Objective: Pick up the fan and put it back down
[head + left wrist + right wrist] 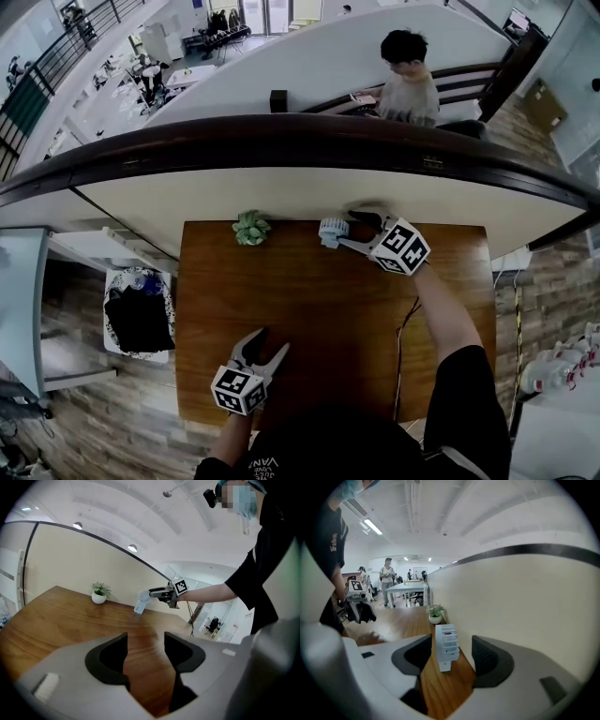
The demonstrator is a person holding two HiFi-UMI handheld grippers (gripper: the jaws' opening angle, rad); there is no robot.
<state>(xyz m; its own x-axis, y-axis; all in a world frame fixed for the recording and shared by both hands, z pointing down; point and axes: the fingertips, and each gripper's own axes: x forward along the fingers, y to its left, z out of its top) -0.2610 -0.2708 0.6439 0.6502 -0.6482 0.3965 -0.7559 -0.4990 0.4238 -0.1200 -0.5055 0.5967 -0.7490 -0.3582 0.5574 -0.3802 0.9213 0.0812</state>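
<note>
A small white fan [331, 230] stands upright on the wooden table [319, 319], close to the far edge by the partition. My right gripper [349, 232] is around it from the right, open. In the right gripper view the fan [446, 646] stands between the jaws with a gap on each side, its foot on the wood. My left gripper [262, 349] is near the table's front edge, open and empty; in its own view the left gripper [145, 641] looks across the wood to the fan [142, 601] and the right gripper [157, 592].
A small potted plant [250, 228] sits left of the fan against the cream partition [281, 192]. A dark cable [403, 347] runs over the table's right side. A bin with a black bag [139, 319] stands on the floor to the left. A person [408, 80] sits beyond the partition.
</note>
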